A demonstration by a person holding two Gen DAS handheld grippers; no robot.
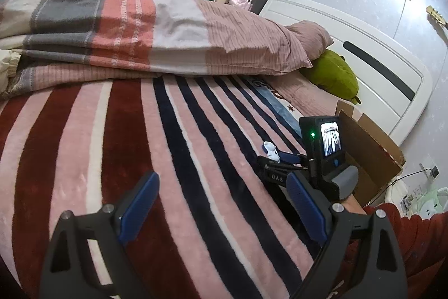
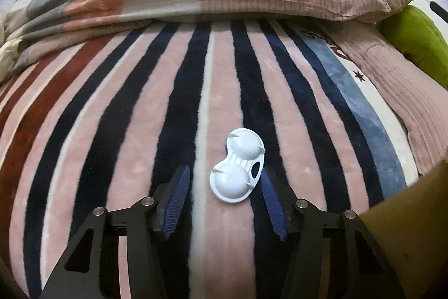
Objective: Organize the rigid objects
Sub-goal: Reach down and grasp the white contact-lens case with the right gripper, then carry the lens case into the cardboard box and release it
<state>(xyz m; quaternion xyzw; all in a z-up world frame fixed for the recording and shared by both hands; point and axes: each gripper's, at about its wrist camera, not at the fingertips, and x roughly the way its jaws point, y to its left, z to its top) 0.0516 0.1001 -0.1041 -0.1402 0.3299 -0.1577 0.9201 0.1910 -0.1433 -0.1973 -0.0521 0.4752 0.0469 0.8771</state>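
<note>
A small white plastic piece with two round domes (image 2: 238, 166) lies on the striped blanket (image 2: 140, 131). My right gripper (image 2: 225, 180) is open, its blue pads on either side of the piece's near end, close to it. The same white piece (image 1: 271, 151) shows in the left wrist view, at the right gripper's fingertips (image 1: 288, 157). My left gripper (image 1: 221, 192) is open and empty, above the blanket, to the left of the right gripper.
A folded duvet (image 1: 126, 18) and pink pillow (image 1: 305, 38) lie at the back of the bed. A green plush toy (image 1: 333, 74) rests by the white headboard (image 1: 364, 52). An open cardboard box (image 1: 372, 156) stands at the bed's right side.
</note>
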